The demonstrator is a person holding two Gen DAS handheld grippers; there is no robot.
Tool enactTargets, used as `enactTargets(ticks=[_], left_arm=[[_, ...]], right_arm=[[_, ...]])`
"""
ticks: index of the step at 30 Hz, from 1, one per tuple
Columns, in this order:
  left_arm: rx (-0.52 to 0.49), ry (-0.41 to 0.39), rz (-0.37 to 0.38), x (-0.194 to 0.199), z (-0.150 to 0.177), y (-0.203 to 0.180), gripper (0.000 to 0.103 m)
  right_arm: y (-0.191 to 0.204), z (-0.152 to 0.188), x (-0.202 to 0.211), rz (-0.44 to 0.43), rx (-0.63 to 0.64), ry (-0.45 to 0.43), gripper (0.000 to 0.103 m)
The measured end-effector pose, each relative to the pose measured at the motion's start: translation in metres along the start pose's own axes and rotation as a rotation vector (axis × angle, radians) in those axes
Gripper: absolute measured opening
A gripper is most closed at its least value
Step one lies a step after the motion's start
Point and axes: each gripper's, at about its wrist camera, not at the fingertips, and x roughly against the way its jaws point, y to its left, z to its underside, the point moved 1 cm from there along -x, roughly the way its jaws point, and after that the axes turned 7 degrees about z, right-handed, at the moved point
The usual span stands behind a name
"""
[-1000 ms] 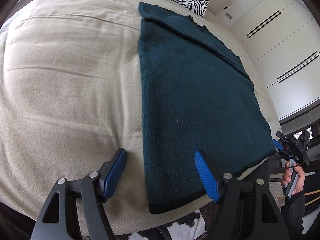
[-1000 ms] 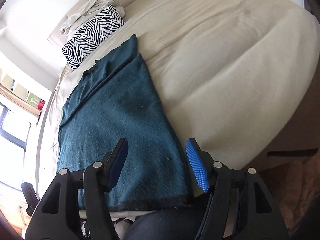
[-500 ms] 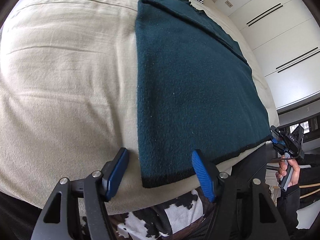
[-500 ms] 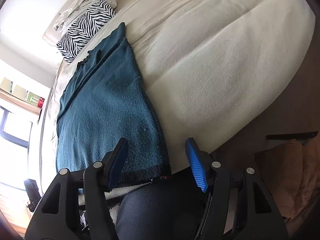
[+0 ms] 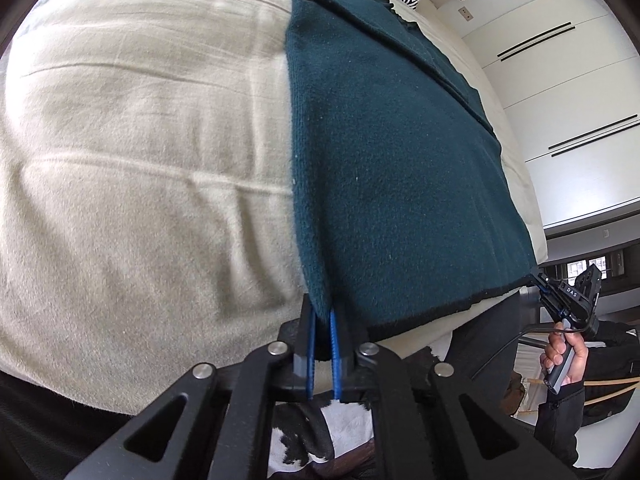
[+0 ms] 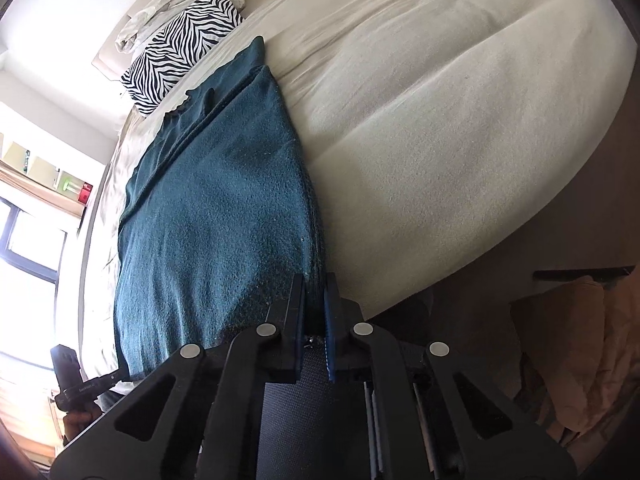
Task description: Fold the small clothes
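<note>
A dark teal knitted garment (image 5: 392,152) lies flat along a beige bed, its black-trimmed hem at the near edge. It also shows in the right wrist view (image 6: 216,208). My left gripper (image 5: 322,316) is shut on the hem's near left corner. My right gripper (image 6: 315,284) is shut on the hem's near right corner. The right gripper also shows at the far right of the left wrist view (image 5: 560,296), pinching that corner. The left gripper shows small at the lower left of the right wrist view (image 6: 86,388).
The beige bed cover (image 5: 140,160) spreads wide to the left, and to the right in the right wrist view (image 6: 460,100). A zebra-print pillow (image 6: 180,48) and crumpled pale cloth (image 6: 172,0) lie at the head. White wardrobe doors (image 5: 572,80) stand beside the bed.
Both grippers have moved down to the hem's two near corners and closed on them. They were open above the garment before.
</note>
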Motion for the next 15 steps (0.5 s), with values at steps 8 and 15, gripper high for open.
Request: enactTargets(ticks=[8,15], left_arm=[[0.066,-0.135,0.25,0.044,-0.025,-0.008,0.007],[0.119,-0.234,0.373,0.063,-0.069,-0.012,0.007]], right_arm=[[0.018,-0.016,0.032,-0.169,-0.041,-0.08,0.006],[0.046,-0.051,0.022,-0.238,-0.039,-0.085,0.006]])
